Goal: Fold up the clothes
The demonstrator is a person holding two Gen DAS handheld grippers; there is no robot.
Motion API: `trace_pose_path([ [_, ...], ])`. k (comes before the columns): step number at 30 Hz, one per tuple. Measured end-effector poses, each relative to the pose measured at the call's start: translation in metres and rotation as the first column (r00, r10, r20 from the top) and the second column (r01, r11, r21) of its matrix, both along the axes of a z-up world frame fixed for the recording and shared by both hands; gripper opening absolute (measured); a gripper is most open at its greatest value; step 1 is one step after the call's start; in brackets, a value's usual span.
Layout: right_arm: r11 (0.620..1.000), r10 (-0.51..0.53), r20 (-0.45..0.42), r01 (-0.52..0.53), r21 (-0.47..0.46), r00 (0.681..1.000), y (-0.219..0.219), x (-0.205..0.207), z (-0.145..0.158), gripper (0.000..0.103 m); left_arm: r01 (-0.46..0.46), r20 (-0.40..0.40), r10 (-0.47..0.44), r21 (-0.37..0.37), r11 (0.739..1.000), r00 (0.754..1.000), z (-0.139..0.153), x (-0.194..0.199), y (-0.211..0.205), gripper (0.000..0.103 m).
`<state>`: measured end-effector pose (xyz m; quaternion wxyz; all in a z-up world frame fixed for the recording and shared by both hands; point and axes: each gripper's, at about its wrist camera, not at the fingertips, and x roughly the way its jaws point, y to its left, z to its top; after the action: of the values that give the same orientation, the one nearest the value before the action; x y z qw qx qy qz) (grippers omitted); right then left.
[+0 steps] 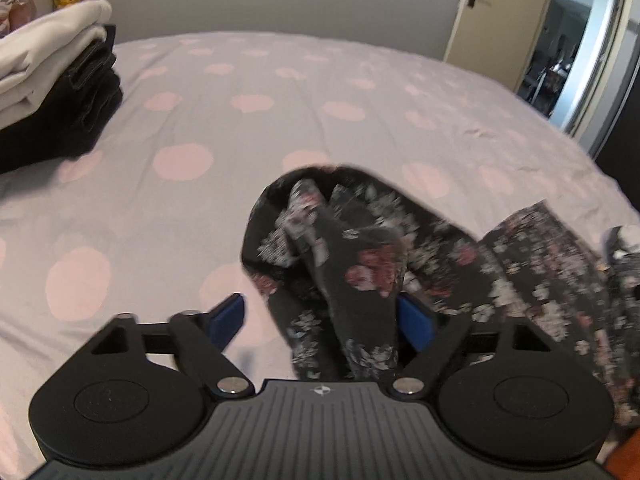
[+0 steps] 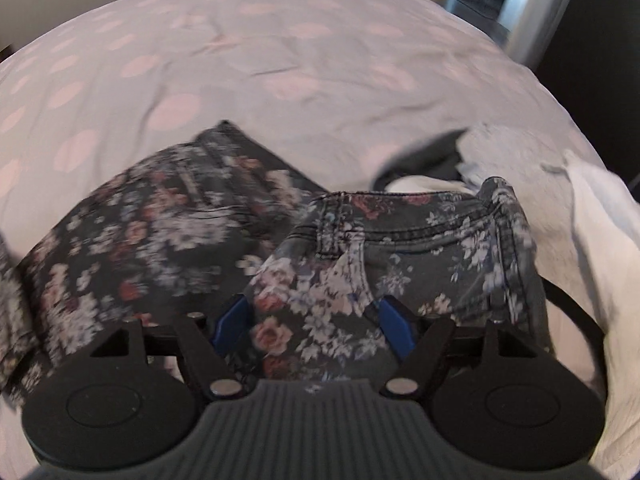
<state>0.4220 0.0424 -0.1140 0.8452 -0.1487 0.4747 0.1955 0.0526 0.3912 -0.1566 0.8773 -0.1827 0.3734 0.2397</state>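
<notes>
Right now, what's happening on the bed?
A person is folding floral jeans on the polka-dot bed with two grippers. The left hand-held gripper has a bunched part of the fabric between its wide-set fingers; the right hand-held gripper straddles the waistband end. A folded stack sits at the far left.

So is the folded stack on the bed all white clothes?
No: the folded stack has white garments on top and dark ones beneath.

Dark grey floral jeans (image 2: 168, 232) with pink and white flowers, crumpled on the spotted bed sheet, one bunched part raised near the left camera, waistband part with seams and pocket stitching near the right camera, a leg spread flat beside it
</notes>
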Motion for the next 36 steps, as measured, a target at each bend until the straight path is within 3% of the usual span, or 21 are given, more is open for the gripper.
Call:
trace_pose_path([
  [4,0.996,-0.083,0.002,0.083,0.022,0.997,-0.023,0.010,0.000,0.081,0.000,-0.048,0.000,-0.013,1.000,0.999,-0.014,0.001,0.003,0.055],
  [6,0.988,-0.149,-0.029,0.150,0.036,0.988,-0.037,0.016,-0.004,0.082,0.004,-0.064,-0.005,-0.010,1.000,0.998,-0.018,0.002,0.003,0.036],
  [10,0.971,-0.222,-0.106,0.229,0.067,0.969,-0.056,0.021,-0.013,0.081,0.007,-0.077,-0.007,-0.004,1.000,0.997,-0.022,0.001,0.003,0.018],
  [12,0.974,-0.207,-0.125,0.216,0.065,0.970,-0.055,0.018,-0.017,0.074,0.005,-0.069,-0.005,0.010,1.000,0.998,-0.019,-0.001,0.001,0.011],
  [13,0.981,-0.182,-0.120,0.189,0.049,0.976,-0.050,0.014,-0.019,0.055,0.001,-0.058,0.000,0.027,1.000,0.998,-0.017,-0.003,0.000,0.009],
  [14,0.987,-0.156,-0.106,0.160,0.023,0.982,-0.045,0.011,-0.020,0.025,-0.003,-0.046,0.005,0.047,0.999,0.999,-0.014,-0.004,-0.002,0.007],
  [17,0.993,-0.115,-0.048,0.116,0.007,0.992,-0.037,0.003,-0.014,0.004,-0.037,0.005,0.036,0.105,0.994,0.999,-0.001,-0.013,-0.004,0.006],
  [24,0.996,-0.005,0.155,-0.010,0.092,0.988,-0.003,-0.011,0.056,0.003,-0.156,0.172,0.126,0.176,0.972,0.977,0.032,-0.036,-0.001,0.006],
  [30,0.969,0.097,0.340,-0.166,0.181,0.935,0.049,-0.032,0.131,0.003,-0.291,0.295,0.227,0.196,0.936,0.928,0.063,-0.058,0.020,0.006],
  [34,0.954,0.078,0.407,-0.186,0.235,0.910,0.066,-0.042,0.164,0.003,-0.387,0.318,0.325,0.152,0.910,0.891,0.074,-0.081,0.041,0.006],
  [36,0.963,0.065,0.409,-0.165,0.214,0.910,0.068,-0.040,0.165,0.003,-0.408,0.280,0.360,0.139,0.902,0.890,0.073,-0.089,0.045,0.006],
])
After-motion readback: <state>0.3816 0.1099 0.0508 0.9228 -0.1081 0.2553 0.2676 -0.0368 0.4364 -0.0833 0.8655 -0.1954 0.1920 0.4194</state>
